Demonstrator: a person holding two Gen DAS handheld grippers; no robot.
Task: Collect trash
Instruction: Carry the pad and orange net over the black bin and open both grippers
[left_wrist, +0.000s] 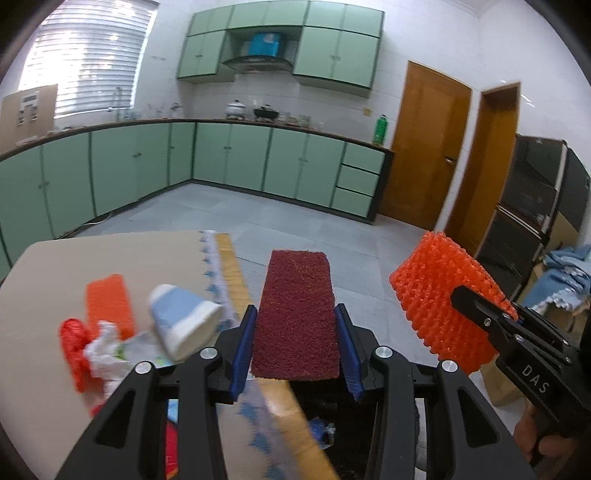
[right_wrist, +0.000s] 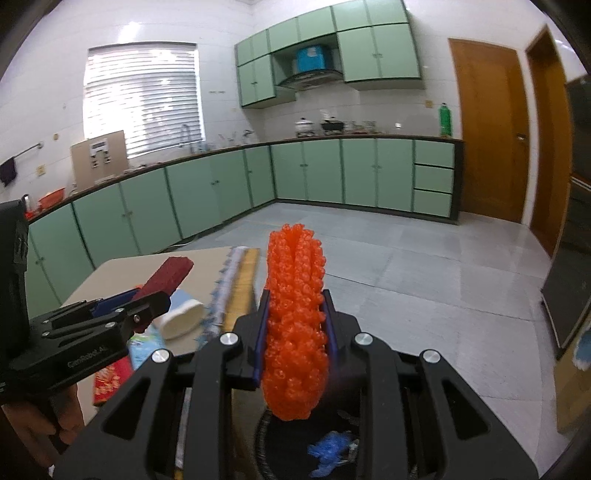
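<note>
Both rigs are chunky matte-black two-finger grippers, the left gripper (left_wrist: 295, 347) and right gripper (right_wrist: 295, 332), with blue pads, silver screws and white lettering.

Dark red scouring pad (left_wrist: 295, 317) — orange knobbly scrubber (right_wrist: 295, 325); beige counter (left_wrist: 110, 254), mint-green cabinets (left_wrist: 236, 155), blue-and-white cup (left_wrist: 184, 321).
</note>
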